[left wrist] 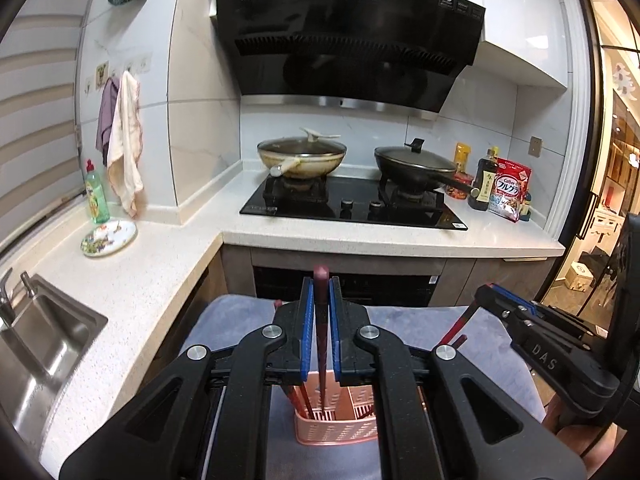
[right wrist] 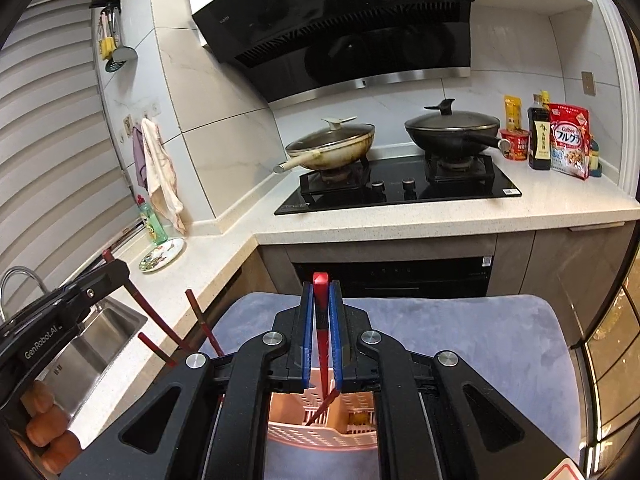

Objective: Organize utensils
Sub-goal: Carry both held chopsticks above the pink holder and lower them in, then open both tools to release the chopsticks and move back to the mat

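Observation:
My left gripper (left wrist: 321, 282) is shut on a dark red chopstick (left wrist: 321, 320) held upright, its lower end inside the pink utensil holder (left wrist: 336, 428) below the jaws. My right gripper (right wrist: 321, 286) is shut on a bright red chopstick (right wrist: 321, 312), also upright over the pink holder (right wrist: 320, 436). Several more dark red chopsticks (right wrist: 200, 320) stand in the holder's other compartment. Each gripper shows in the other's view: the right gripper (left wrist: 500, 300) on the right, the left gripper (right wrist: 108, 276) on the left.
The holder stands on a blue-grey cushioned surface (right wrist: 480, 340). A speckled L-shaped counter (left wrist: 152, 280) carries a steel sink (left wrist: 44, 344), a patterned plate (left wrist: 109, 237), a green soap bottle (left wrist: 95, 196), a black hob (left wrist: 352, 204) with two lidded pans, and food packets (left wrist: 510, 192).

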A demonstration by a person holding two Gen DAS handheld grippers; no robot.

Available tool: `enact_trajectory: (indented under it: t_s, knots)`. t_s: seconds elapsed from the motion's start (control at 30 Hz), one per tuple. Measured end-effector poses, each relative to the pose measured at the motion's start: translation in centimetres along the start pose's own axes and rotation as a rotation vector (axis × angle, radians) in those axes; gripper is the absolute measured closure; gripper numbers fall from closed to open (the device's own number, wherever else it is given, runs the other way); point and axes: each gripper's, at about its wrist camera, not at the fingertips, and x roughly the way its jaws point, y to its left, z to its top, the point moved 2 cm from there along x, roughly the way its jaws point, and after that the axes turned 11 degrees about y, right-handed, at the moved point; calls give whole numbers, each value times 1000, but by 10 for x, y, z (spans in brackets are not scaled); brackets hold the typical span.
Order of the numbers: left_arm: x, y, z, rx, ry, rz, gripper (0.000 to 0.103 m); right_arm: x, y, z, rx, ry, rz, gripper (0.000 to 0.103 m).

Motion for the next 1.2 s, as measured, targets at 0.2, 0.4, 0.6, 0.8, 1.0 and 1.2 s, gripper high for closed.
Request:
enact_trajectory:
  t_s: [0.2, 0.4, 0.6, 0.8, 1.0, 1.2]
  knots:
    - [-6, 8, -7, -19, 1, 25, 60, -14, -1, 0, -1, -18, -9, 91]
    - [-26, 11, -14, -20, -16, 48, 47, -42, 4, -9, -25, -43, -17, 83]
    - [-48, 12, -28, -9, -13, 56, 46, -69, 9, -29, -41, -42, -7, 83]
    - [-70, 14, -54, 0, -7, 56, 45, -94, 14, -64, -73, -19, -9, 83]
    - [-85, 17, -96, -3, 29, 46, 45, -106, 14, -119, -80, 58, -2, 79]
    - [-86, 21, -147, -18, 99, 47, 45, -106, 4, -196, -45, 172, -17, 78]
